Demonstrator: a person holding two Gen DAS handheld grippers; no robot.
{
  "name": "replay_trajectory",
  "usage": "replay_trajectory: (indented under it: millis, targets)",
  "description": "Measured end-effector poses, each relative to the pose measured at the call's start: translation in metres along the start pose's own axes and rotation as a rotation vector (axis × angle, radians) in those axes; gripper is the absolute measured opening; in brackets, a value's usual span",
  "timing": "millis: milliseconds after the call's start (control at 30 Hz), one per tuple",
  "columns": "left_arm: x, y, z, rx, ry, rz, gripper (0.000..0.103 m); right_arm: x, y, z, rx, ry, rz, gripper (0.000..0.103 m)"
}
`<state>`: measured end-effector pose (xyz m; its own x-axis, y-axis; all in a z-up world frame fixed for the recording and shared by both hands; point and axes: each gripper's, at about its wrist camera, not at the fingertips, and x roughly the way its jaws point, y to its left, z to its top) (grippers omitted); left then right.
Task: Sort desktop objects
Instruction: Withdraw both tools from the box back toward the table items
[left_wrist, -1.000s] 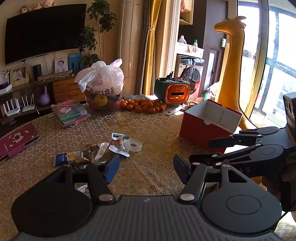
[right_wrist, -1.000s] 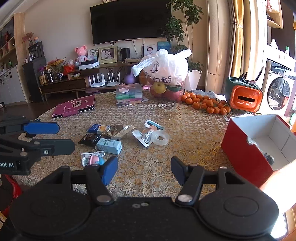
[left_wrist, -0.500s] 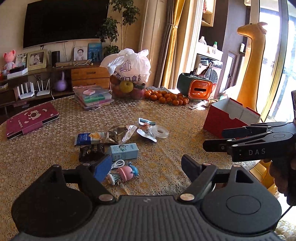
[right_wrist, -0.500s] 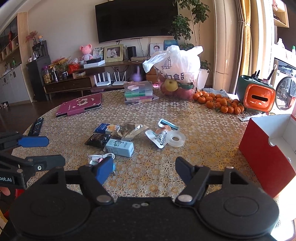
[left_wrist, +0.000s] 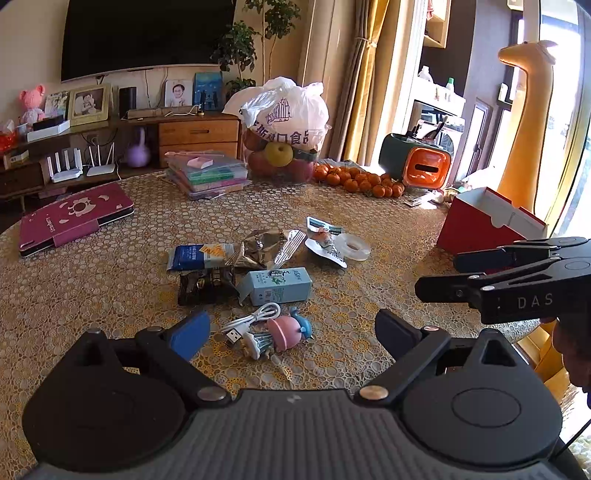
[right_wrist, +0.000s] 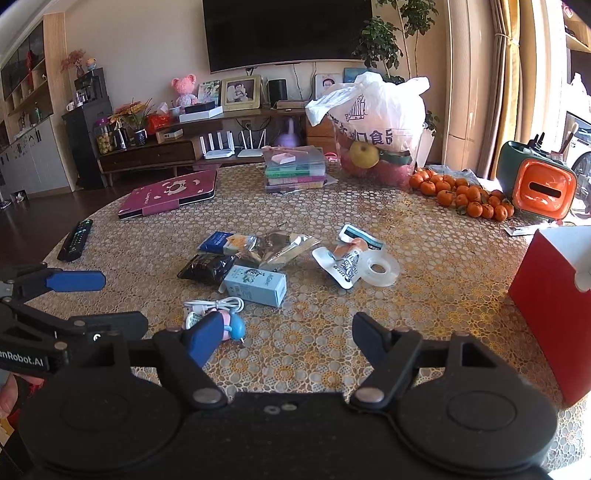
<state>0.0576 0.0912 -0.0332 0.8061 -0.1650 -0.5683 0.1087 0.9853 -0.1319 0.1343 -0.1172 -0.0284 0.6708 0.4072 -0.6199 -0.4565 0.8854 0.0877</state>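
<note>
A cluster of small items lies mid-table: a light blue carton (left_wrist: 279, 285) (right_wrist: 256, 285), a black packet (left_wrist: 205, 286) (right_wrist: 207, 267), foil snack wrappers (left_wrist: 266, 245) (right_wrist: 275, 247), a white pouch (left_wrist: 325, 248) (right_wrist: 341, 264), a clear tape roll (left_wrist: 352, 245) (right_wrist: 380, 267), a white USB cable (left_wrist: 255, 317) (right_wrist: 214, 305) and a pink-and-blue toy (left_wrist: 286, 330) (right_wrist: 232, 325). My left gripper (left_wrist: 291, 328) hovers open just before the toy. My right gripper (right_wrist: 280, 332) is open too, a little right of the toy. An open red box (left_wrist: 487, 223) (right_wrist: 550, 306) stands at the table's right.
Farther back are a maroon notebook (left_wrist: 74, 218), a stack of folders (left_wrist: 207, 175), a fruit bag (left_wrist: 288, 125), several oranges (left_wrist: 358, 179) and an orange-green holder (left_wrist: 417, 162). A black remote (right_wrist: 75, 240) lies at the left edge. The table edge is close beneath both grippers.
Both grippers have drawn back and swung left, so the item cluster sits centred in both views. Both stayed open. Nothing on the table has moved.
</note>
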Motion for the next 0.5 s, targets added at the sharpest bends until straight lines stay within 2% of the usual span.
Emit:
replay_trajectory:
  millis: [167, 500]
  targets:
    - [0.014, 0.005, -0.001, 0.021, 0.013, 0.027, 0.096, 0.012, -0.001, 0.002, 0.006, 0.004, -0.007, 0.077]
    - [0.044, 0.026, 0.007, 0.001, 0.025, 0.064, 0.096, 0.041, -0.004, 0.007, 0.012, 0.013, 0.004, 0.076]
